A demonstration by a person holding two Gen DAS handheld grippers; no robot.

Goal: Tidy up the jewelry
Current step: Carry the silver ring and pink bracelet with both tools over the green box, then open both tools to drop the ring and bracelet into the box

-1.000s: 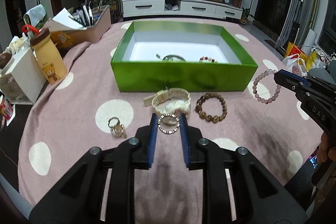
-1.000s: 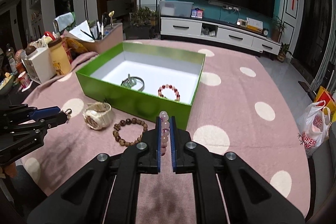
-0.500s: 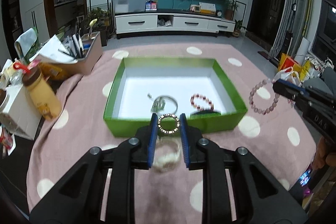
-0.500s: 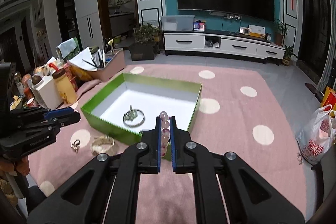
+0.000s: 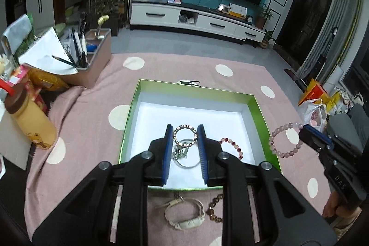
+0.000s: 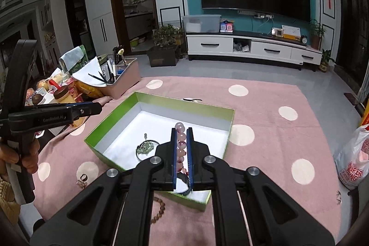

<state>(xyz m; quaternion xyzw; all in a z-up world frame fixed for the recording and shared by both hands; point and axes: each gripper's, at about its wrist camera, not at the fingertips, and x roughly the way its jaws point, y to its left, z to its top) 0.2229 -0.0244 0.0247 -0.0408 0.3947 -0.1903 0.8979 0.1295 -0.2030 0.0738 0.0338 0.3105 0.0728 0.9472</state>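
Note:
My left gripper (image 5: 185, 130) is shut on a round studded ring-shaped bangle (image 5: 185, 135) and hangs over the open green box (image 5: 259, 112). Inside the box lie a silver bangle with a green charm (image 5: 184, 157) and a red-and-white bead bracelet (image 5: 231, 147). My right gripper (image 6: 181, 130) is shut on a pale pink bead bracelet (image 6: 180, 130), which dangles at the box's right rim in the left wrist view (image 5: 286, 142). A cream watch (image 5: 184, 216) and a brown bead bracelet (image 5: 214, 209) lie on the pink cloth in front of the box.
A small ring-like trinket (image 6: 81, 179) lies on the cloth left of the box. A yellow bottle (image 5: 30, 123), snack packs and a pink pen holder (image 5: 90, 57) crowd the table's left side. A hand (image 6: 16, 156) holds the left gripper. Plastic bags (image 6: 355, 160) sit off the table's right.
Both grippers rose and moved forward from the cloth to above the box, each keeping its piece. The watch and brown bracelet now lie behind the left gripper's tips.

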